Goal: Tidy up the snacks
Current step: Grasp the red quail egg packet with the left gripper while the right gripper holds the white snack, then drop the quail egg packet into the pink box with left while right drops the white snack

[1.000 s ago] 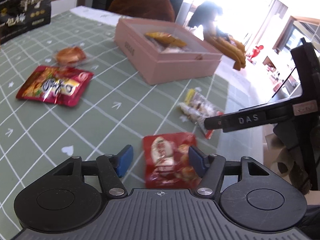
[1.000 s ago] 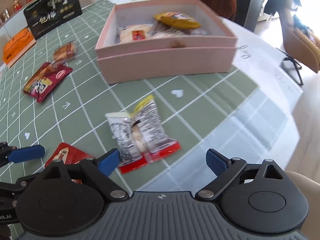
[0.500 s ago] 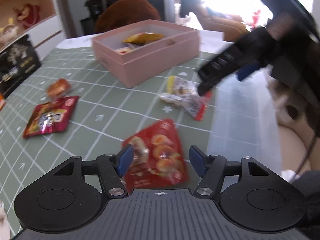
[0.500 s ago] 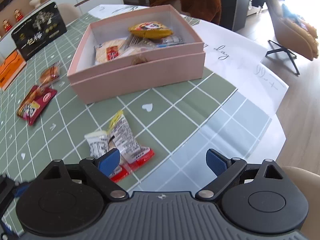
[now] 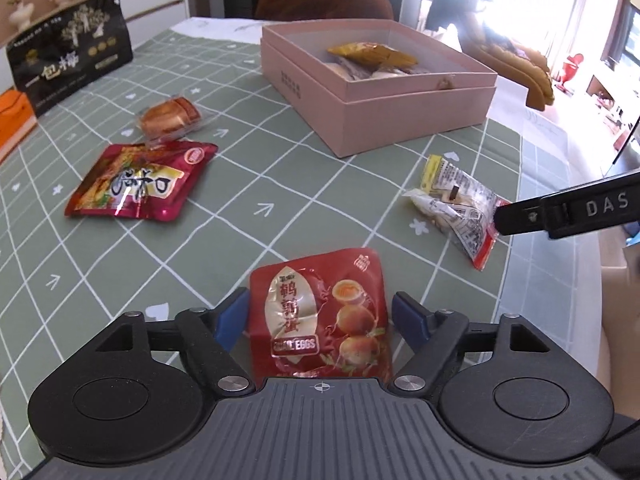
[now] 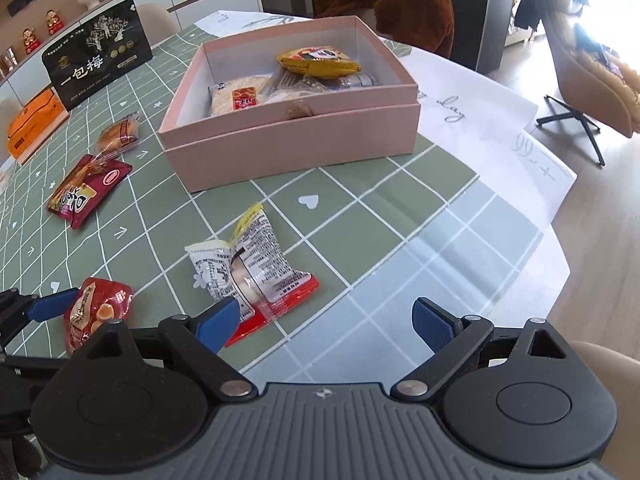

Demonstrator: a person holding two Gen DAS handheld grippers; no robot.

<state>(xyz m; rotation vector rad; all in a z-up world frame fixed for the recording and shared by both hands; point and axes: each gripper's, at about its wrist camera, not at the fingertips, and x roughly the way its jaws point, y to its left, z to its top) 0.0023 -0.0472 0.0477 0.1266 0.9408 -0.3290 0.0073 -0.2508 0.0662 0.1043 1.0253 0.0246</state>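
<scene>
Our left gripper [image 5: 320,316] has swung back toward the pink box [image 5: 376,116] and its jaws have just been opening; now they stand spread, the quail egg packet [image 5: 320,312] between them, unpinched. Our right gripper [image 6: 326,320] hangs spread, the clear-wrapped snack pair [image 6: 252,272] at 11 o'clock. A few snacks are boxed; the red pouch [image 5: 138,184] and wrapped pastry [image 5: 170,120] wait at 10 o'clock.
</scene>
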